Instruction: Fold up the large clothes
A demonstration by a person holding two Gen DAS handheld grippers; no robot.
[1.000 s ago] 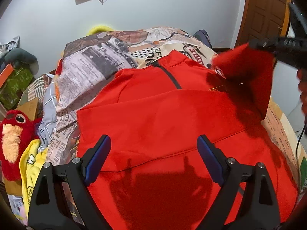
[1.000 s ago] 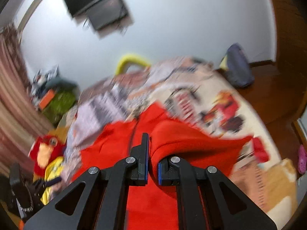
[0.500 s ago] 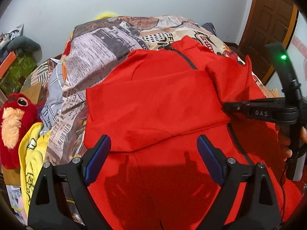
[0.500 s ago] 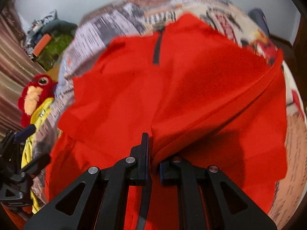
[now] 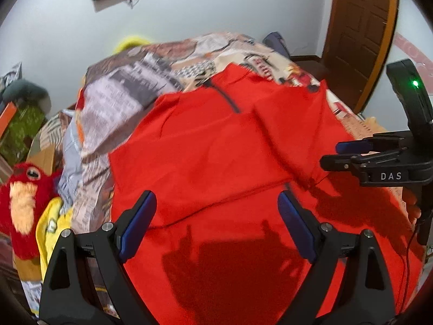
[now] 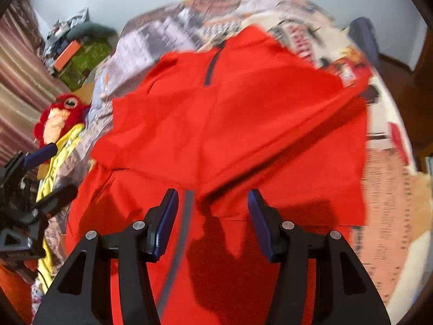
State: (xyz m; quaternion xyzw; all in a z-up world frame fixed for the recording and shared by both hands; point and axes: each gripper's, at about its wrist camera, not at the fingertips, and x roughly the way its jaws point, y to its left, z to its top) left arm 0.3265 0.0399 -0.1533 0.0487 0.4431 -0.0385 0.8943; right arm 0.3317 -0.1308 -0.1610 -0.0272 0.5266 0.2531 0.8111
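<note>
The red jacket lies lengthwise on the bed, collar pointing away.

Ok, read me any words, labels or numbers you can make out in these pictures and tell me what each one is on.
"DAS": white letters on the black body of the right gripper, seen from the left wrist view.
Newspaper-style print on the bedspread: too blurred to read.
The red garment shows no readable text.

Both wrist views look steeply down, close, sharing the red garment.
</note>
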